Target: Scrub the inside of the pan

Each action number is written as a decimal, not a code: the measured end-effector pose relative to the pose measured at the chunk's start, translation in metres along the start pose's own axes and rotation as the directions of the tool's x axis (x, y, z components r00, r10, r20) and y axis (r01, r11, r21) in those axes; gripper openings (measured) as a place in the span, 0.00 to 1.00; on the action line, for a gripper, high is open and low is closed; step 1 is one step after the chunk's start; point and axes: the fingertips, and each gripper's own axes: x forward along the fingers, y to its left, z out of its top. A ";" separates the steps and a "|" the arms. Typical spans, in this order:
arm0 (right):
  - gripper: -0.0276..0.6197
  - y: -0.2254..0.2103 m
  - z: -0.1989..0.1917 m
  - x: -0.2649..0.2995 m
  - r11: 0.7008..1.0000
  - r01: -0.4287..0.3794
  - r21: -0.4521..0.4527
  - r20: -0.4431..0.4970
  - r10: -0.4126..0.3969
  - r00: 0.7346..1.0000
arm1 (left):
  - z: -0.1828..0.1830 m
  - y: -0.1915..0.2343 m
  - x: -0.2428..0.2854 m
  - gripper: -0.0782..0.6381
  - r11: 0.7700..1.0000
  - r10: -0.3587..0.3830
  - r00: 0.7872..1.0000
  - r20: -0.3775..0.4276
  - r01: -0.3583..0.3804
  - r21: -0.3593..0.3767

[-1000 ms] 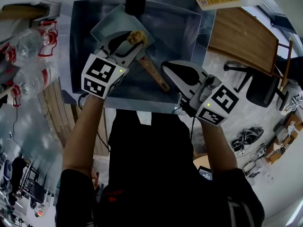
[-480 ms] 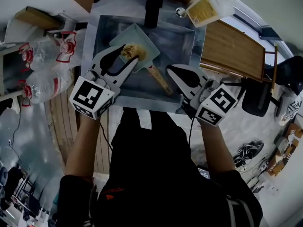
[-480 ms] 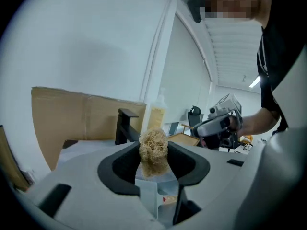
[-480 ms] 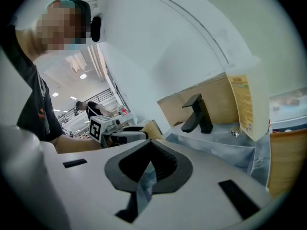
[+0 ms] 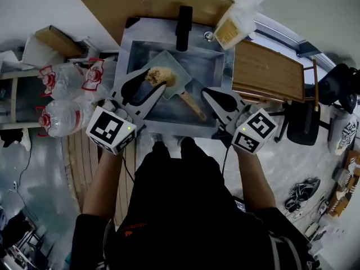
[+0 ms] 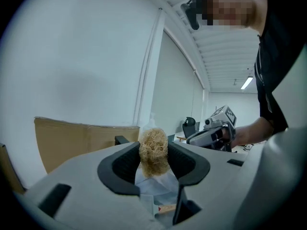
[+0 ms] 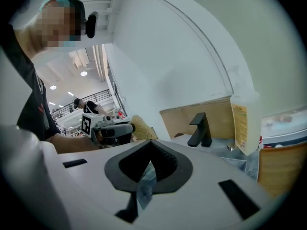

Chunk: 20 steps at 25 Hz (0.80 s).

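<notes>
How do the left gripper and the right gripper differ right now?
The left gripper has its fingers shut on a tan fibrous scrubber; the right gripper has its fingers shut together on nothing. The left gripper's tip is over the pan in the sink; the right gripper's tip is off the pan's right side, near its wooden handle. Both point into the sink.
</notes>
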 end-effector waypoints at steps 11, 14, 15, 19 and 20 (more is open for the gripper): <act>0.04 0.041 0.012 -0.006 0.998 0.047 -0.047 0.050 -0.044 0.998 | 0.032 -0.019 -0.034 0.36 0.997 -0.065 0.996 0.055 0.063 0.052; 0.04 0.053 0.017 -0.003 0.996 0.045 -0.075 0.057 -0.041 0.998 | 0.037 -0.020 -0.040 0.36 0.995 -0.079 0.995 0.066 0.075 0.059; 0.05 0.056 0.019 -0.001 0.996 0.045 -0.082 0.061 -0.041 0.997 | 0.038 -0.019 -0.042 0.36 0.995 -0.082 0.994 0.070 0.078 0.062; 0.05 0.065 0.026 0.003 0.994 0.052 -0.100 0.070 -0.045 0.997 | 0.042 -0.017 -0.049 0.36 0.995 -0.089 0.993 0.081 0.084 0.061; 0.05 0.066 0.026 0.004 0.993 0.055 -0.103 0.071 -0.048 0.996 | 0.043 -0.016 -0.050 0.36 0.995 -0.089 0.993 0.083 0.084 0.059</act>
